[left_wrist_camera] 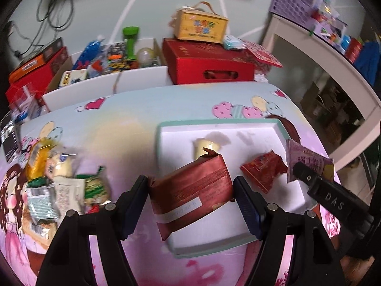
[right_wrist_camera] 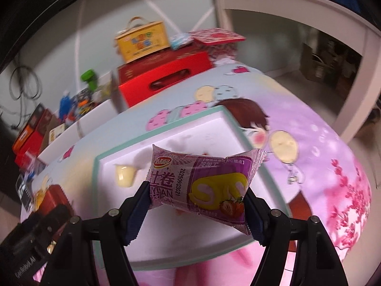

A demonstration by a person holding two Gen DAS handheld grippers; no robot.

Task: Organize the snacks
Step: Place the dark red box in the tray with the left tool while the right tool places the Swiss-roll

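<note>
Left claw: your left gripper (left_wrist_camera: 190, 190) is clamped on a dark red snack pack (left_wrist_camera: 190, 190), pads on both sides, pack lifted over the tray's near edge.
Right claw: your right gripper (right_wrist_camera: 197, 190) is holding a purple swiss-roll packet (right_wrist_camera: 202, 181) across its width, lifted above the tray; the same packet shows at 3 o'clock in your left view.
Tray: white tray (left_wrist_camera: 262, 128) with a teal rim, centre of the cartoon-print cloth (left_wrist_camera: 142, 109).
In tray: pale yellow jelly cup (left_wrist_camera: 204, 146) at 12 o'clock of the red pack; small red wrapper (left_wrist_camera: 262, 169) at 2 o'clock of it.
Loose snacks: mixed pile (left_wrist_camera: 59, 181) on the cloth at 9 o'clock of the tray, well apart from it.
Background: red box (left_wrist_camera: 209, 64) with a yellow handled box (left_wrist_camera: 200, 26) on top, at 12 o'clock beyond the cloth.
</note>
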